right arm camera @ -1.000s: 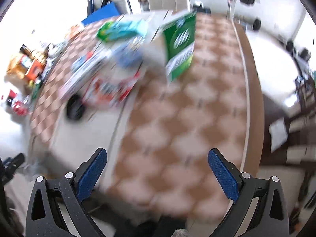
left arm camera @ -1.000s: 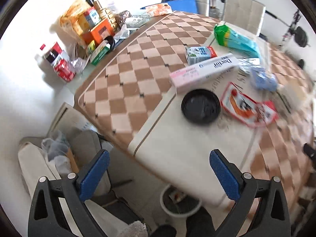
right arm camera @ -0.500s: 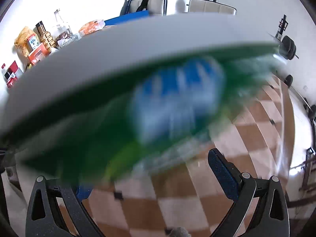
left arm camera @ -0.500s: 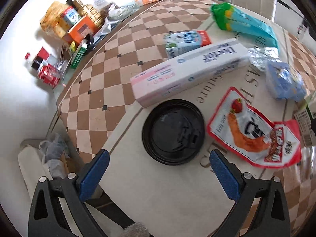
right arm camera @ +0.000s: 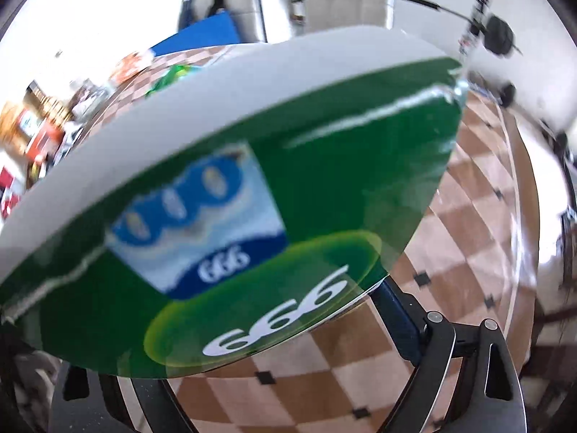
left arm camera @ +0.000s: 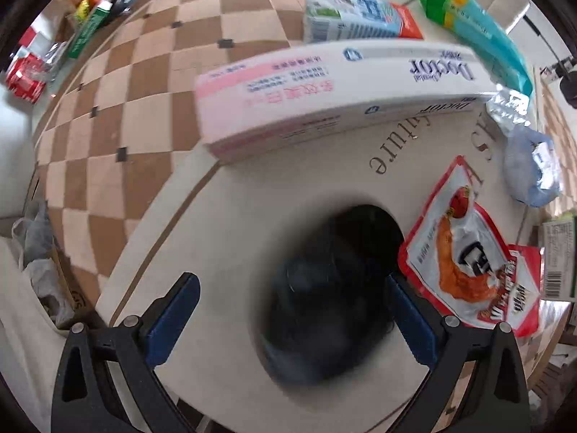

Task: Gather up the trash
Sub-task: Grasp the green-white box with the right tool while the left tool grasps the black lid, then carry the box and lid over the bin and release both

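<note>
Left gripper (left arm camera: 288,310): jaws spread wide, nothing clamped. Black round lid (left arm camera: 331,296) sits between the blue pads, blurred, flat on the cream centre of the table (left arm camera: 223,238); right pad looks just beside its rim, contact unclear.

Outward in the left view: red-and-white snack wrapper (left arm camera: 468,259) just right of the lid, one corner near its rim. Long pink-and-white "Doctor" toothpaste box (left arm camera: 335,93) across the upper middle. Small milk carton (left arm camera: 357,18) behind it. Green-teal packet (left arm camera: 476,29) upper right. Crumpled blue bag (left arm camera: 530,169) at right edge.

Right gripper (right arm camera: 259,328): jaws have just been closing, with a green "666" box (right arm camera: 252,223) between them. Box fills most of the frame. Right finger (right arm camera: 396,321) sits at the box's lower right edge; left finger hidden behind the box, so I can't tell if it's gripped. Checkered tablecloth (right arm camera: 468,252) below and to the right.
</note>
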`<state>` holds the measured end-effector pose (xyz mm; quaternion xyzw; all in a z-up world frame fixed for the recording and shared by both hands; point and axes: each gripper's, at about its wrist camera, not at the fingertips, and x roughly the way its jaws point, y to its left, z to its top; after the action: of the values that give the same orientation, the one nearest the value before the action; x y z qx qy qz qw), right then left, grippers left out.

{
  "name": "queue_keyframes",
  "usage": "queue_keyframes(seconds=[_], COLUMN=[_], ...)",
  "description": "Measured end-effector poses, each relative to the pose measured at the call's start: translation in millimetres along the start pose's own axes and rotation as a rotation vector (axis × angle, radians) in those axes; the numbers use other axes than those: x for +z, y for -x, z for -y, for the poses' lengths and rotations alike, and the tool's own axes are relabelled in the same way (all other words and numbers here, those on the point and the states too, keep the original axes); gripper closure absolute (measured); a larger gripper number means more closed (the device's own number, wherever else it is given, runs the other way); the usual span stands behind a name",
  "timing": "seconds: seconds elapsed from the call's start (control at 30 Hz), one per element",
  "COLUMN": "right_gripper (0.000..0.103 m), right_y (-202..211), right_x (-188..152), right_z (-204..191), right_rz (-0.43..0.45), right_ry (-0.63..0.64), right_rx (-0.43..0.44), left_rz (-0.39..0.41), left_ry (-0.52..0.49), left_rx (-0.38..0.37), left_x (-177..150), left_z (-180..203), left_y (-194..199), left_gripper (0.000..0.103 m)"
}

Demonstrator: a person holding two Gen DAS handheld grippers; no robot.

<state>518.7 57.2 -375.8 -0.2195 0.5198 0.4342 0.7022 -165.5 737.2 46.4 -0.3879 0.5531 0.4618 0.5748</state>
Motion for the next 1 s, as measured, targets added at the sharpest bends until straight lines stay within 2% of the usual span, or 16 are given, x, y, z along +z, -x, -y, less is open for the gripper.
queue_keyframes(seconds=[0.1,0.13,0.2,0.27,0.3,0.33,0.37,0.6,0.77,0.9,1.0], right_gripper=[0.01,0.01,0.01,0.01,0.01,0.01,0.01,0.011,0.011,0.011,0.011], right_y=[-2.7,-4.8,-5.7,-7.8,-7.8,-3.7,0.6,31.6,58.5,86.0,108.1], right_x=[2.3,4.0,1.4,-3.2,-2.2,-6.0,-11.0,-33.8,-48.4,-69.3,-95.4], right_z=[7.3,9.1,8.7,8.7,9.5,8.1,8.4,7.4,0.3,-8.4,-22.6], right_rz=[-0.01,-0.021,-0.023,-0.025,-0.023,-0.023,-0.024,-0.011,0.017,0.032,0.042], right_ry=[-0.039,-0.049,-0.05,-0.045,-0.044,-0.043,-0.045,-0.07,-0.087,-0.109,-0.112], right_rx=[-0.002,0.003,0.004,0.0,0.002,0.002,0.0,0.008,0.01,0.02,0.023], left_rz=[-0.012,-0.007,0.019,0.028,0.016,0.015,0.034,0.113,0.197,0.244,0.281], left_ry=[0.011,0.019,0.016,0.008,0.0,-0.003,-0.015,-0.085,-0.142,-0.176,-0.205], left_rx=[-0.023,-0.049,-0.036,-0.065,-0.071,-0.072,-0.061,0.02,0.059,0.046,0.025], left_x=[5.5,3.4,6.3,0.6,2.7,8.5,-1.9,-21.8,-56.9,-89.3,-112.2], left_z=[6.4,8.6,6.9,7.9,8.7,4.8,9.6,-17.3,-43.3,-78.8,-77.2], left_y=[-4.5,-1.8,2.0,8.8,12.5,14.2,13.3,28.6,61.4,86.4,105.0], left_gripper=[0.0,0.006,0.021,0.056,0.063,0.081,0.092,0.098,0.098,0.098,0.098])
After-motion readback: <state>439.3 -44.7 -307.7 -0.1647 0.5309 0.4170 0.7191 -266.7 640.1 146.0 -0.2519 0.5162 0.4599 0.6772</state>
